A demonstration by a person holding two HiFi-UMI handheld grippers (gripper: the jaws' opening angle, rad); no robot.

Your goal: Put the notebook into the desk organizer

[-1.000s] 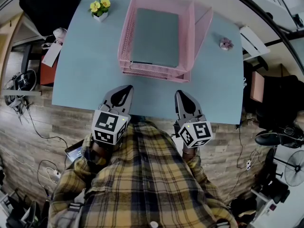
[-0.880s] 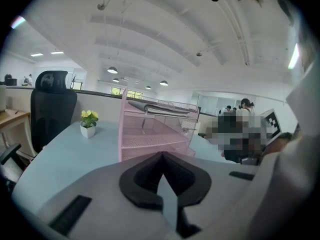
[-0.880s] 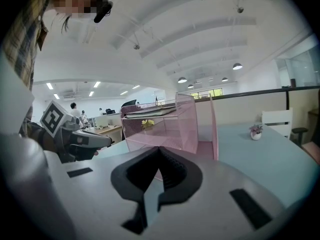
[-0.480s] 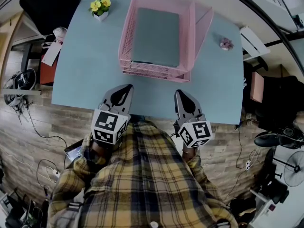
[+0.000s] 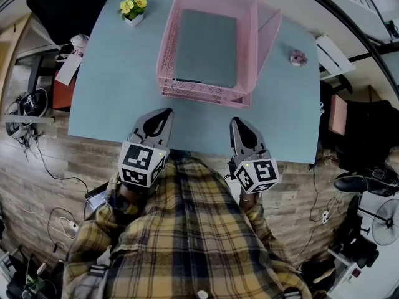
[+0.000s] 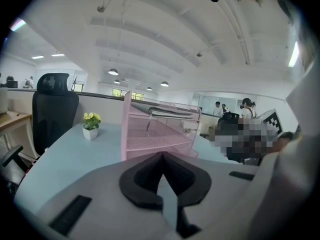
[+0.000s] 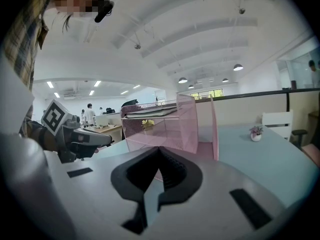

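Note:
A grey-green notebook [image 5: 206, 48] lies flat on the top shelf of the pink mesh desk organizer [image 5: 252, 55] at the back middle of the light blue table [image 5: 118, 80]. In the gripper views the notebook [image 6: 167, 110] [image 7: 150, 113] shows edge-on atop the organizer [image 6: 150, 141] [image 7: 192, 126]. My left gripper [image 5: 157, 116] hangs at the table's near edge, left of centre, shut and empty. My right gripper [image 5: 240, 124] sits level with it on the right, also shut with nothing in it. Both are well short of the organizer.
A small pot of yellow flowers [image 5: 131, 10] stands at the back left of the table. A small pink flower pot [image 5: 297, 57] sits at the right. A black chair [image 6: 52, 109] stands off the table's left. Cables lie on the wooden floor [image 5: 43, 185].
The left gripper has drifted very slightly left and up. Otherwise nothing has visibly changed.

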